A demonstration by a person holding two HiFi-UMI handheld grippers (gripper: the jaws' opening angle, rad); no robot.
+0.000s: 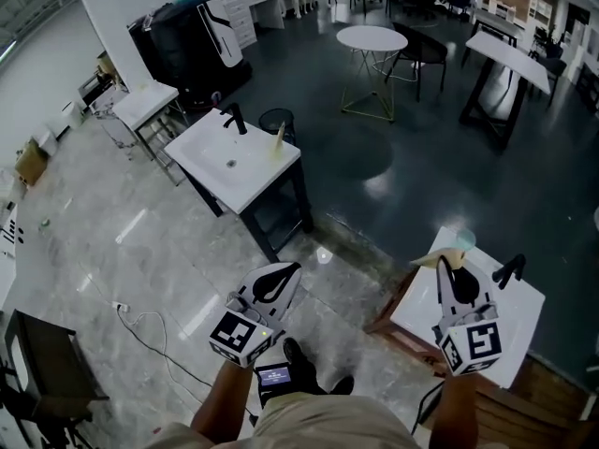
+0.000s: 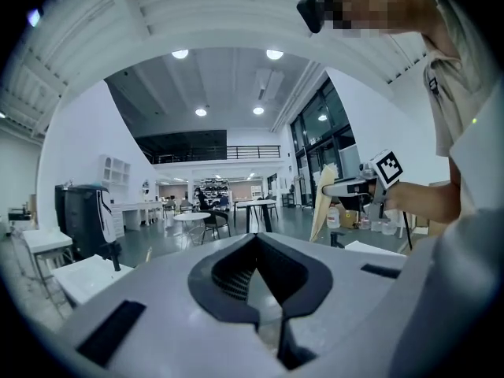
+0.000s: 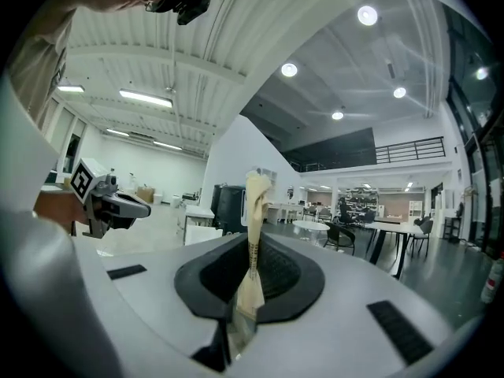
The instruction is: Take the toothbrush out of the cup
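Note:
My right gripper (image 1: pixel 447 269) is shut on a pale tan toothbrush (image 1: pixel 433 257), and the free end of the brush sticks out to the left above a white sink counter (image 1: pixel 419 309). In the right gripper view the toothbrush (image 3: pixel 253 235) rises upright from between the dark pads of my right gripper (image 3: pixel 249 286). A small translucent cup (image 1: pixel 465 239) stands on the counter's far edge, apart from the brush. My left gripper (image 1: pixel 284 275) is shut and empty, held over the floor; its closed jaws (image 2: pixel 257 258) point into the hall. From there I see the right gripper (image 2: pixel 354 186) with the toothbrush (image 2: pixel 323 203).
A black faucet (image 1: pixel 510 269) stands on the near counter. A second white sink stand (image 1: pixel 234 157) with a faucet and a tan item is ahead on the left. Beyond it are a black appliance (image 1: pixel 187 36), a round table (image 1: pixel 372 38) and a desk (image 1: pixel 505 59).

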